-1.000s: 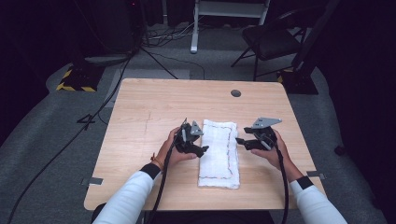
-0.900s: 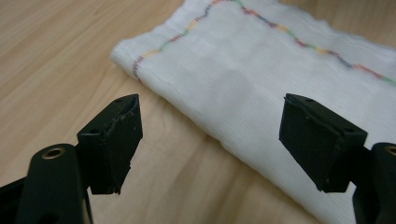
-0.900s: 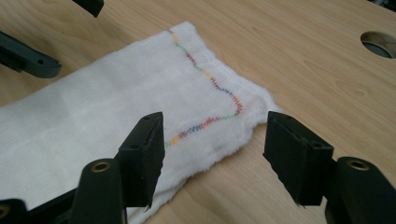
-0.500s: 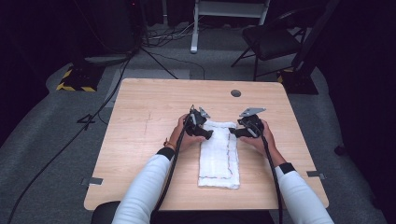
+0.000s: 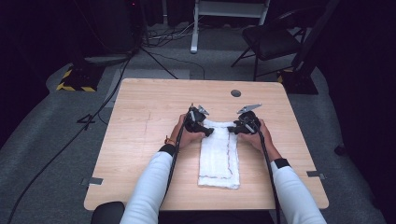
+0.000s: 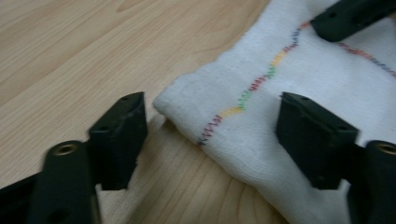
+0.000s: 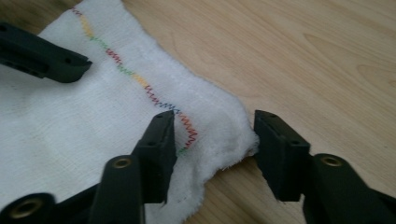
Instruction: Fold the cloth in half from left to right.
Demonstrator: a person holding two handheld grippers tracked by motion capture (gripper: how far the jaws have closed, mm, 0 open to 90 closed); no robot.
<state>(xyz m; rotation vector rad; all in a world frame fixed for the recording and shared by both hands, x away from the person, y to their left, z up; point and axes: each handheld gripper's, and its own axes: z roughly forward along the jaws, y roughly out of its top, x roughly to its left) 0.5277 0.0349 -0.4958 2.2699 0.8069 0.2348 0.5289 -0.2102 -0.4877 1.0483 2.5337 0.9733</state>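
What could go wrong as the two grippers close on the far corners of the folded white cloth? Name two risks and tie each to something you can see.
1. The left gripper has been closing with its jaws astride the cloth corner, one pad on bare table; it may catch just the top layer or slip off.
2. The right gripper has also been closing, around a frayed, bunched corner; a shallow bite could pull free, leaving the lift uneven.

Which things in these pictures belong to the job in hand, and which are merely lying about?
In the job:
white cloth with coloured stitching, folded long on the wooden table
left gripper, jaws just closing around a far corner
right gripper, jaws just closing around the other far corner

Lying about:
round grey cap in the tabletop
black chair
floor cables
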